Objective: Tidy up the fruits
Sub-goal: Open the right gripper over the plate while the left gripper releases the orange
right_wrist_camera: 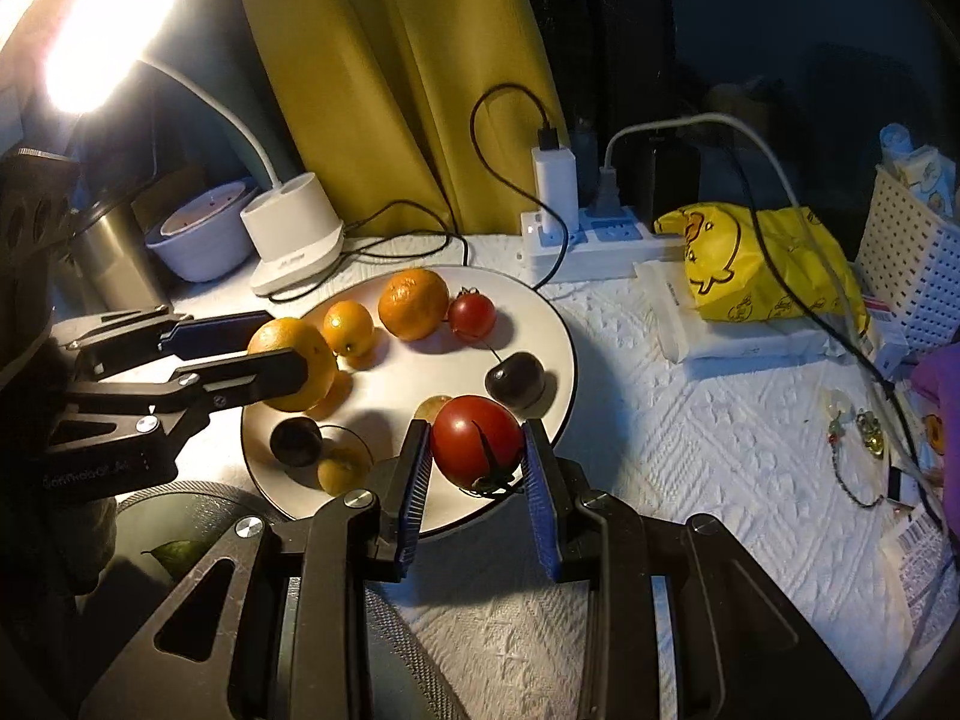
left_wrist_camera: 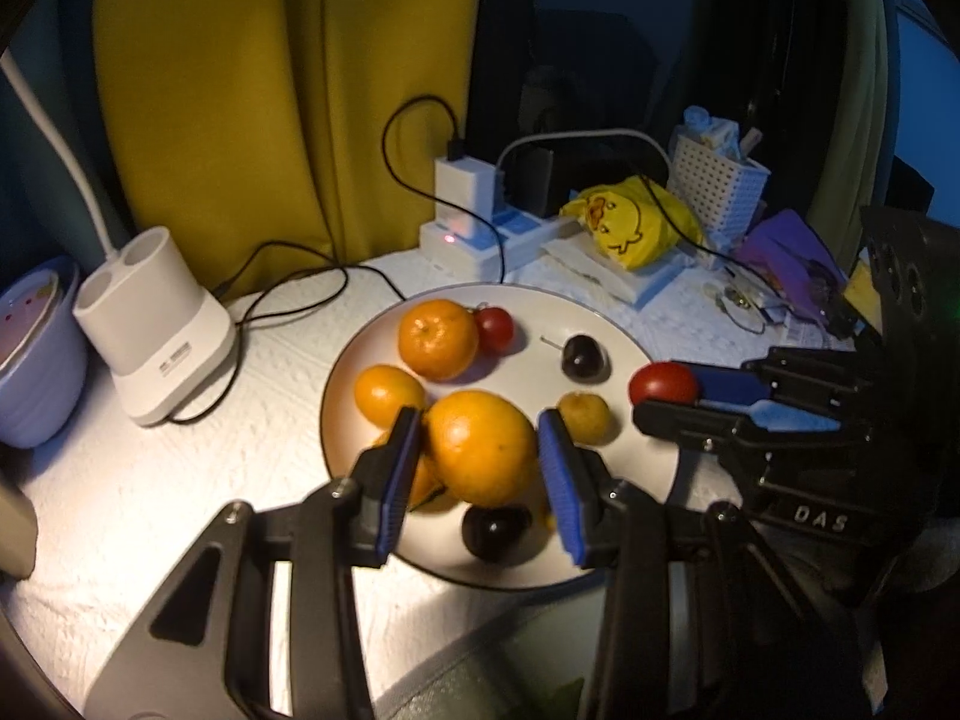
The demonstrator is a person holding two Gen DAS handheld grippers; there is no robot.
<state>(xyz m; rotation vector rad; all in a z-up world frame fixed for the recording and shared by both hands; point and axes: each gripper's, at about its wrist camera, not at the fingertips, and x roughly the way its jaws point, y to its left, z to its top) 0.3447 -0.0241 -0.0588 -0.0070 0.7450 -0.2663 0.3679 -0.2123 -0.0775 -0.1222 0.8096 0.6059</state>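
A white plate carries oranges, a small tomato, dark plums and small yellow fruits. My left gripper is shut on a large orange over the plate's near left side. Over the plate's near right edge, my right gripper is shut on a red tomato, stem end toward the camera. Another big orange and a small one lie at the plate's back.
Behind the plate stand a white lamp base, a power strip with trailing cables, a yellow duck bag and a white basket. A pale bowl sits far left. A dark round container lies near me.
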